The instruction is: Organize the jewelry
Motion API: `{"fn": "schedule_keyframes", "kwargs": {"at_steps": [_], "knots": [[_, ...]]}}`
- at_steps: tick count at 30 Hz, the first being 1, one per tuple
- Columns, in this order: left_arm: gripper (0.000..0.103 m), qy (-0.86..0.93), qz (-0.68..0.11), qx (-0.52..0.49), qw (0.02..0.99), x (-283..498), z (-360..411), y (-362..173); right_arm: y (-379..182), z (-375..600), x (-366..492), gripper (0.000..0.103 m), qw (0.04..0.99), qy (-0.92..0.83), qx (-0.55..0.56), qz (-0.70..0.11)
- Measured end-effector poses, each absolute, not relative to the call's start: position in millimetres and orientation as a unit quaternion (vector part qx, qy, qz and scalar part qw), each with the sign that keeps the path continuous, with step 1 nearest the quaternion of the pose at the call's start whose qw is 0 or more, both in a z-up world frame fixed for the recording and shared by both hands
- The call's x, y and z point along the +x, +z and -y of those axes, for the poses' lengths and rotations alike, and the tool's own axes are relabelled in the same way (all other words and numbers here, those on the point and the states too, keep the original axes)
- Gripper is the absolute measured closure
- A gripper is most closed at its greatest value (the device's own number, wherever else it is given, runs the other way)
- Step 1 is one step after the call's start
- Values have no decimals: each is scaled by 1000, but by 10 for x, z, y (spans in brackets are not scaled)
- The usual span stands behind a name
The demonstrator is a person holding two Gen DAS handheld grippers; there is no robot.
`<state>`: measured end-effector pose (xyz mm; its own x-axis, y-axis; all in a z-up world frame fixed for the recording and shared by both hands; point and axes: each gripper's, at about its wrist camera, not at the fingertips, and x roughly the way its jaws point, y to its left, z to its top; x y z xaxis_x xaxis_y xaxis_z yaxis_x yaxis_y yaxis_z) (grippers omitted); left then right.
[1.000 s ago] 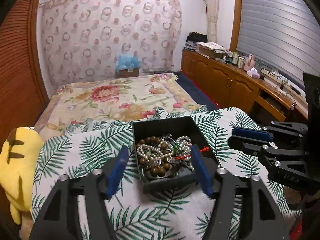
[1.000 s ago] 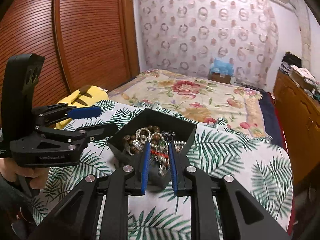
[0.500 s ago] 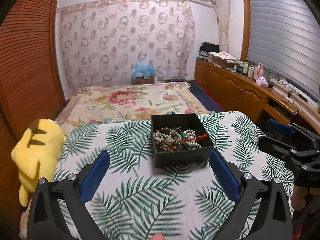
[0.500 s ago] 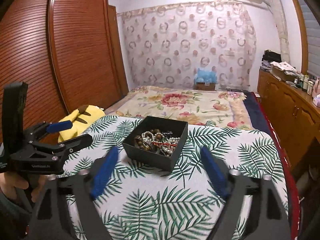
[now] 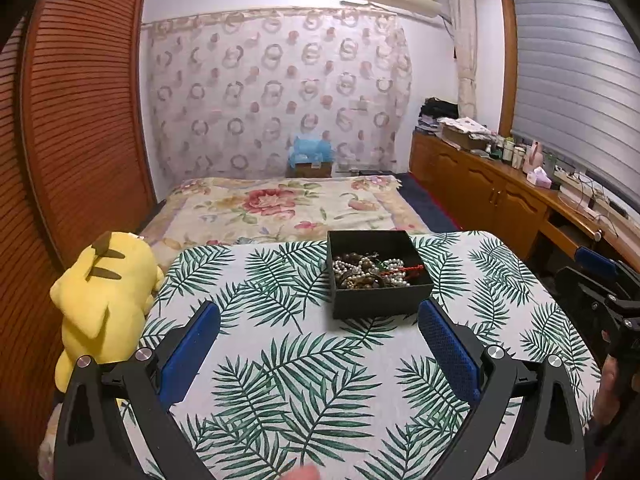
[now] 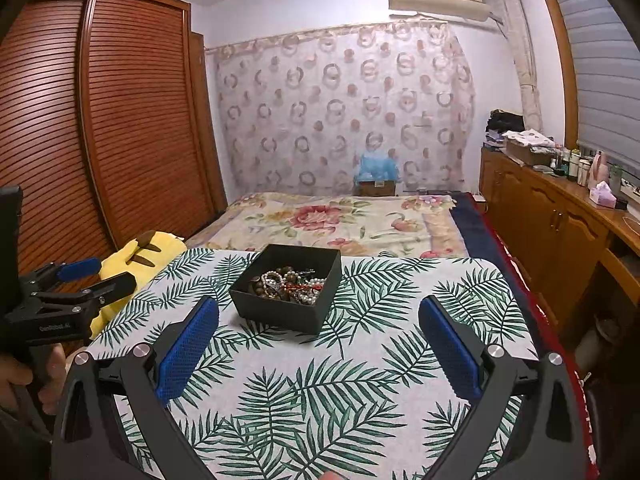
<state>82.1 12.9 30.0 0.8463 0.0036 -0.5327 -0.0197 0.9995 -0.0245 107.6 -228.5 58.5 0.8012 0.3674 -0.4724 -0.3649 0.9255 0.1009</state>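
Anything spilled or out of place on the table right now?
Nothing spilled. The jewelry lies in a tangled heap inside the black box, which sits slightly askew on the leaf-print tablecloth.

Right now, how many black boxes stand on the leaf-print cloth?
1: the black box with jewelry, on the far part of the leaf-print cloth. No other shows in either view.

A white cloth (image 5: 360,364) with green palm fronds is covering the counter, and a black box (image 5: 380,302) is showing white, brown and red beads (image 5: 370,270). A yellow plush (image 5: 104,300) with brown ear tips is lying beside a cream bedspread (image 5: 280,208) with pink flowers.
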Motion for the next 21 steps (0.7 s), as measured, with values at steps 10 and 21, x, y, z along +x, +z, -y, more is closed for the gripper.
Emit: {"fn": "schedule_keyframes", "kwargs": {"at_steps": [10, 21], "knots": [[7, 5, -274, -16, 962, 790, -164, 295, 546, 2293, 1082, 2, 951, 185, 2, -247], [7, 4, -271, -14, 963, 750, -144, 305, 518, 2290, 1089, 2, 951, 184, 1, -248]]}}
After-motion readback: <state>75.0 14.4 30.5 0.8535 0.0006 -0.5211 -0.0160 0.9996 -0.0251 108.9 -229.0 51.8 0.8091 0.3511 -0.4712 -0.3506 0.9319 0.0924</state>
